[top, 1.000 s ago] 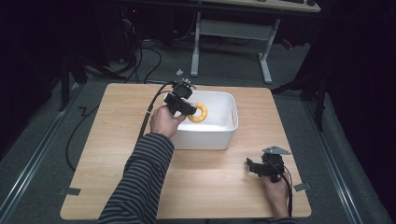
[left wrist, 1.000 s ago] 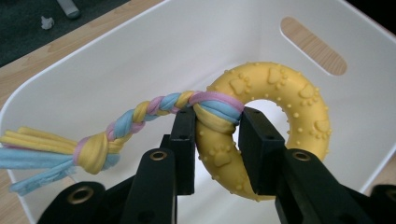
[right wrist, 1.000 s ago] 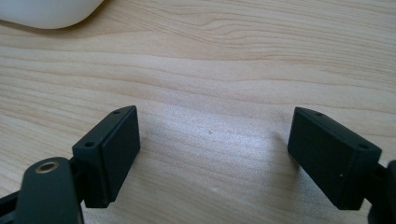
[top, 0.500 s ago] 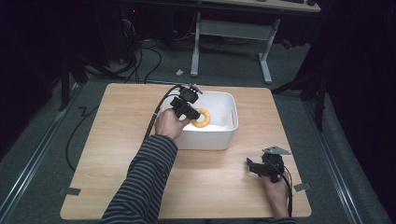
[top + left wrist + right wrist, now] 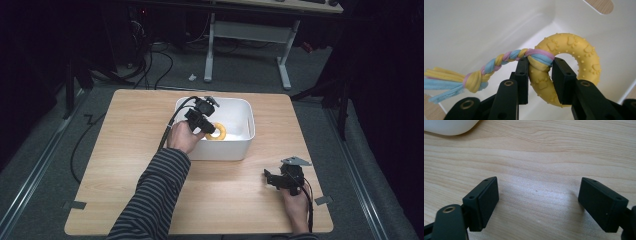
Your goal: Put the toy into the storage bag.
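Left gripper [image 5: 209,131] is inside the white bin [image 5: 246,137], clamped on the yellow ring toy [image 5: 564,67] right where the braided rope [image 5: 499,63] is knotted around it. Ring sits over the bin floor, rope tail trailing out to the side of the jaws. Right gripper [image 5: 272,181] rests on the wooden table [image 5: 125,150] near the bin's front right corner, jaws spread wide, nothing between them.

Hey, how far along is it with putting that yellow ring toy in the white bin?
Done: the left tongs are shut on the ring toy, inside the bin. In hand: the toy, its braided tail hanging free. Left: letting go. The right tongs rest open on the table.
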`<state>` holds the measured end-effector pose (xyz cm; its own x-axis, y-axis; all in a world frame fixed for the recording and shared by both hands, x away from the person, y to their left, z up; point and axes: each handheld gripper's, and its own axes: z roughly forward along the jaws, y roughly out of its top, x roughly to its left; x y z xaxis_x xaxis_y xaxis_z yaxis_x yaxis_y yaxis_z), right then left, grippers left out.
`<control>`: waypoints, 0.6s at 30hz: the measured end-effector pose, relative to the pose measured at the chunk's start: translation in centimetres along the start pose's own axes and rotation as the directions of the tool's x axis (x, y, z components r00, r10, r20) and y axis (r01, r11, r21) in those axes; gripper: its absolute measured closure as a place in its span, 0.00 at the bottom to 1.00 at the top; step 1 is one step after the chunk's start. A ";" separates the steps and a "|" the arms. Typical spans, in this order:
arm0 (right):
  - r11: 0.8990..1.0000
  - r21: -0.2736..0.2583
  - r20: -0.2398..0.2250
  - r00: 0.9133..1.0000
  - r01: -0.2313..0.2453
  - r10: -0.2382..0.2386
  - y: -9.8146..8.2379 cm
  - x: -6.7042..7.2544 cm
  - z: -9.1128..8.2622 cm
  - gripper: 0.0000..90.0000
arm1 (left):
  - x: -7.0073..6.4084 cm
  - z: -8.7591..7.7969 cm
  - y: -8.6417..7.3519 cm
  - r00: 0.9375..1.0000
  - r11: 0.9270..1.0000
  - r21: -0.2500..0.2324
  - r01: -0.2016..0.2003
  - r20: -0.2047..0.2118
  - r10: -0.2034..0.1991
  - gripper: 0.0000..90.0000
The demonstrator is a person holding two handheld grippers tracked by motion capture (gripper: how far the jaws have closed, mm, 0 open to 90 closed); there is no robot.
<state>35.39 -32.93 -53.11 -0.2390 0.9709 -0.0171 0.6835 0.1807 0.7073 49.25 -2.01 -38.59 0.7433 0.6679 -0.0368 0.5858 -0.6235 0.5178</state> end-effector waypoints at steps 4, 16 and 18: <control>1.000 0.000 0.000 1.000 0.000 0.000 0.0 0.0 0.0 0.19 | -0.1 0.3 0.0 1.000 1.000 0.012 -0.003 0.000 0.003 0.75; 1.000 0.000 0.002 1.000 -0.001 0.001 0.0 0.0 0.0 0.19 | -0.3 0.8 0.0 1.000 0.999 0.035 -0.004 0.024 0.003 0.75; 1.000 0.000 0.003 1.000 -0.001 0.001 0.0 0.0 0.0 0.19 | -0.4 0.7 -0.1 1.000 1.000 0.030 -0.007 0.023 0.006 0.75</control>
<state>35.41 -32.91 -53.12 -0.2366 0.9714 -0.0187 0.6834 0.1801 0.7075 49.15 -2.46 -39.18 0.7540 0.6547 -0.0534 0.5902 -0.6396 0.4925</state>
